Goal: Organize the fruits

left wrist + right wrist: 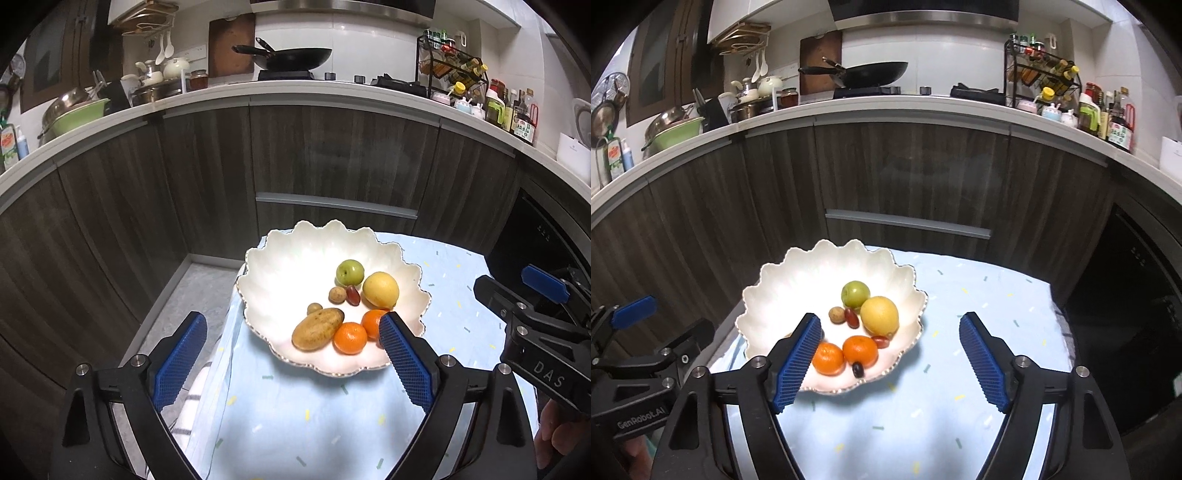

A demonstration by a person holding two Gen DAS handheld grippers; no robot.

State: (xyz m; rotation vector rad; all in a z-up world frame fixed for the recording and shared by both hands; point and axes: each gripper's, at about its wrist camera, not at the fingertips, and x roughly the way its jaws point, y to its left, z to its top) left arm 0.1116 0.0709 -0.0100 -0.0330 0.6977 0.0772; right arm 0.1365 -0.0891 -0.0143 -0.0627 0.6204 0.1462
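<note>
A white scalloped bowl (pixel 295 254) (pixel 798 273) stands on a light blue cloth. It holds a green apple (pixel 349 272) (pixel 855 293), a yellow lemon (pixel 380 290) (pixel 879 315), two oranges (pixel 350 338) (pixel 860 350), a brown oblong fruit (pixel 317 328), small round brown fruits (pixel 337 294) (pixel 836 315) and dark red dates (pixel 353 295) (pixel 851 318). My left gripper (pixel 291 332) is open and empty above the bowl's near left rim. My right gripper (pixel 890 332) is open and empty above the bowl's near right rim; its body shows in the left wrist view (pixel 535 325).
The light blue cloth (pixel 306 417) (pixel 979 302) covers a small table; its left edge drops to the tiled floor (pixel 184 295). Dark wood cabinets (pixel 332 155) stand behind, under a counter with a wok (pixel 291 57), dishes and bottles. A dark oven (pixel 1137 332) is at right.
</note>
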